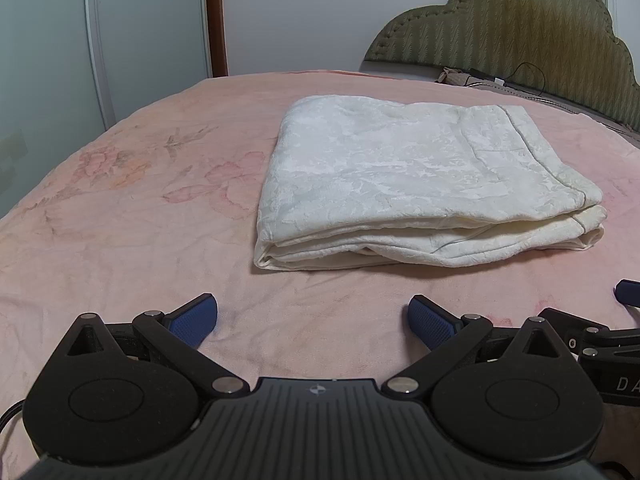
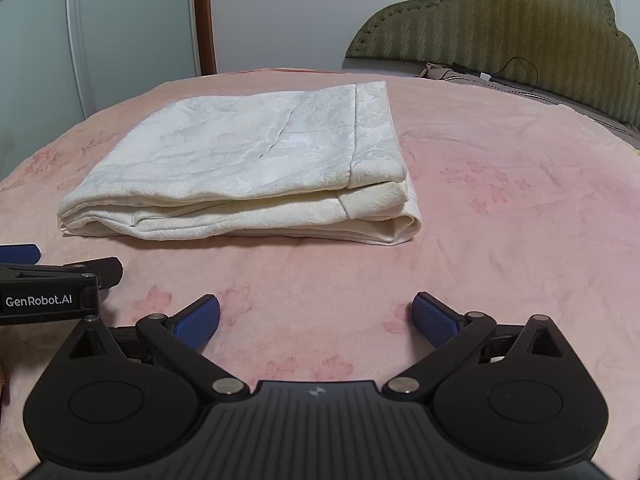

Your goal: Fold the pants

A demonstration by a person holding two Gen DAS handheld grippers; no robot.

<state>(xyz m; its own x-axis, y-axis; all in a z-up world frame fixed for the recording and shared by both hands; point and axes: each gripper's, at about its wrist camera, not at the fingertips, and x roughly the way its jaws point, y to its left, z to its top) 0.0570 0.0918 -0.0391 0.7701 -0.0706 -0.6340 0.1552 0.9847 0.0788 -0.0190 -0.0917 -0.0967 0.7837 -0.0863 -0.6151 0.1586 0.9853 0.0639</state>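
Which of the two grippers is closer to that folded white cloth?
Neither clearly. The left gripper faces the folded white pants' left end; the right gripper faces their right end. Both open, not touching.

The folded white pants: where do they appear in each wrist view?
Left wrist: folded white pants lie right of centre on the pink blanket.
Right wrist: pants lie left of centre.
Shared landmark: the olive headboard, upper right in both views.

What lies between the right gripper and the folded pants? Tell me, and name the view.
Only bare pink bedspread. The right wrist view shows the open right gripper short of the folded pants, with nothing on the blanket between them.
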